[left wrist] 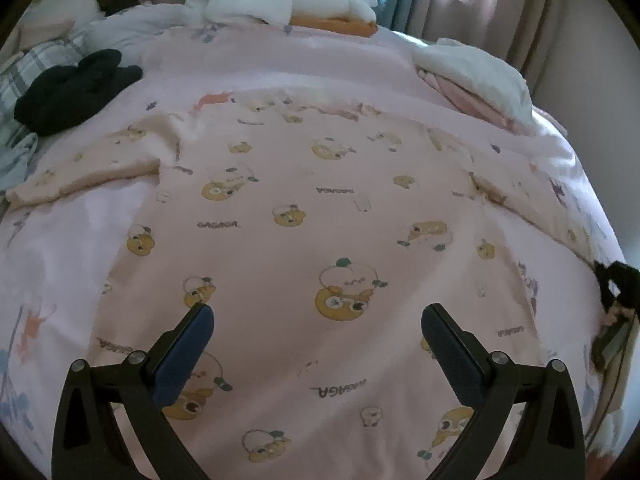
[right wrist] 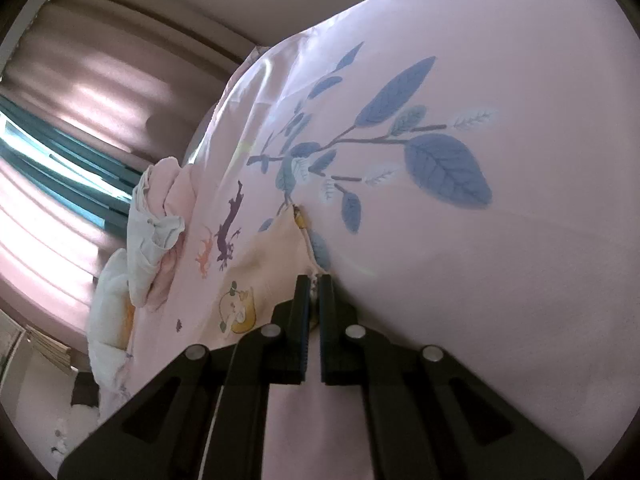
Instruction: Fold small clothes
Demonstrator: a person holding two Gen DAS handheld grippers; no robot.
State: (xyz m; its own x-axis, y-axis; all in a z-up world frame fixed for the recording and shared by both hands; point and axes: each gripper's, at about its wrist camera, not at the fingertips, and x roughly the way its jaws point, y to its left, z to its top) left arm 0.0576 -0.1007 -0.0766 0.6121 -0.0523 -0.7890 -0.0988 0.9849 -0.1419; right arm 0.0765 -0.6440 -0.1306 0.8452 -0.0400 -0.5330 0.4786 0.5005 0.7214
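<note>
- Pink bear-print pajama top [left wrist: 304, 216] is spread flat on the bed [left wrist: 60, 264], right under the left gripper [left wrist: 318, 314], whose jaws hang wide apart and empty.
- Right gripper [right wrist: 314, 280] is clenched on the top's sleeve edge [right wrist: 280, 248].
- From the right wrist, most of the top is cut off.
- Sleeves stretch left-right; the collar points away toward the folded clothes [left wrist: 280, 0].

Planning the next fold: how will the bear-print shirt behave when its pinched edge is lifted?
Likely floppy: the shirt lies flat and wrinkled on the bed. Probably light; the right tongs pinch just its thin edge. The rest would likely drape and drag; the left tongs stand open.
</note>
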